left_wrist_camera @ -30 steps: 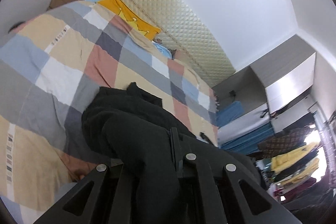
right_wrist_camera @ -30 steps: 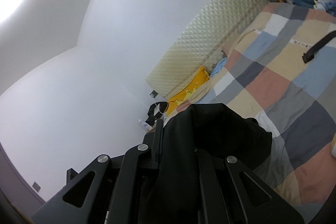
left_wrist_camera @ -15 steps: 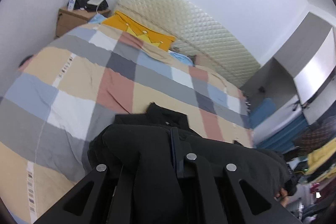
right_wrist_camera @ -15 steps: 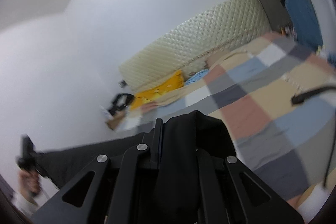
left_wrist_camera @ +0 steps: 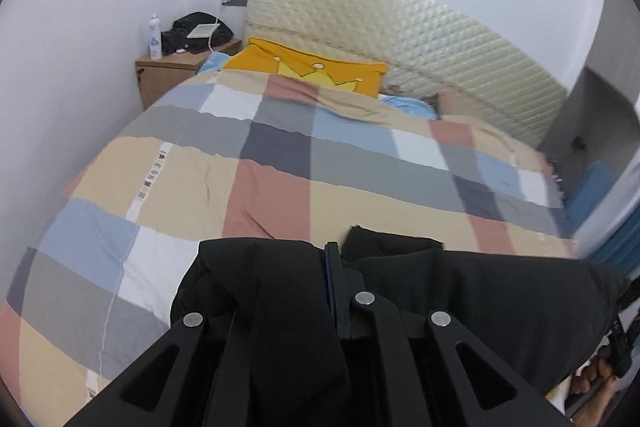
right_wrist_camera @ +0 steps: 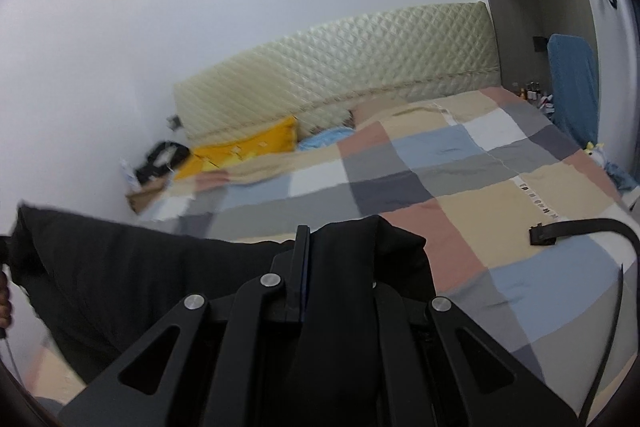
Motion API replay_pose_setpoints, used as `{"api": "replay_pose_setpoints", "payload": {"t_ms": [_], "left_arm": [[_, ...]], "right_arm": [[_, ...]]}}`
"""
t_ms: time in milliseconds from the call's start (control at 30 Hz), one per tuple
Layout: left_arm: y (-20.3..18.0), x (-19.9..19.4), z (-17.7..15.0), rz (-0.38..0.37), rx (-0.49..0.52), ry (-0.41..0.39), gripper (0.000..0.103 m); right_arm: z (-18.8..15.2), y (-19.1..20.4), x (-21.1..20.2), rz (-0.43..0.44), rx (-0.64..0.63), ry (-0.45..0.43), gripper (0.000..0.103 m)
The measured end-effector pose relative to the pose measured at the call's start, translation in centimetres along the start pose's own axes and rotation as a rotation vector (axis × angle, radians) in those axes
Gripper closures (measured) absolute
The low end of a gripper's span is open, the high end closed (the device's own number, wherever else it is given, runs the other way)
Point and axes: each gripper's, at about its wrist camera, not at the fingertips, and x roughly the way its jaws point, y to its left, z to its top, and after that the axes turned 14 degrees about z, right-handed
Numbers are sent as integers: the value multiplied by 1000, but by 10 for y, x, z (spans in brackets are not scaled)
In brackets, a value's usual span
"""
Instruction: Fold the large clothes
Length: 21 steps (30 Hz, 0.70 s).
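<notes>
Gripping one large black soft garment (left_wrist_camera: 480, 291) between them, the left gripper (left_wrist_camera: 334, 267) and right gripper (right_wrist_camera: 304, 259) have jaws clamped on its edge. It looks limp and light, so it will likely sag; holding at corners suits it.

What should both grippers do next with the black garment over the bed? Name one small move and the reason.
Probably lower both together onto the checked duvet without letting go. The left gripper and right gripper are each shut on the black garment, which hangs stretched between them above the bed and needs to lie flat before any fold.
</notes>
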Motion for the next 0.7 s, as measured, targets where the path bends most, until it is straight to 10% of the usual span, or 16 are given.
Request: {"api": "replay_pose_setpoints", "payload": {"t_ms": [700], "left_arm": [[-72,139,-7,202,67,121,93]], "right_arm": [[-56,-46,116,-107,-53,231,96]]}}
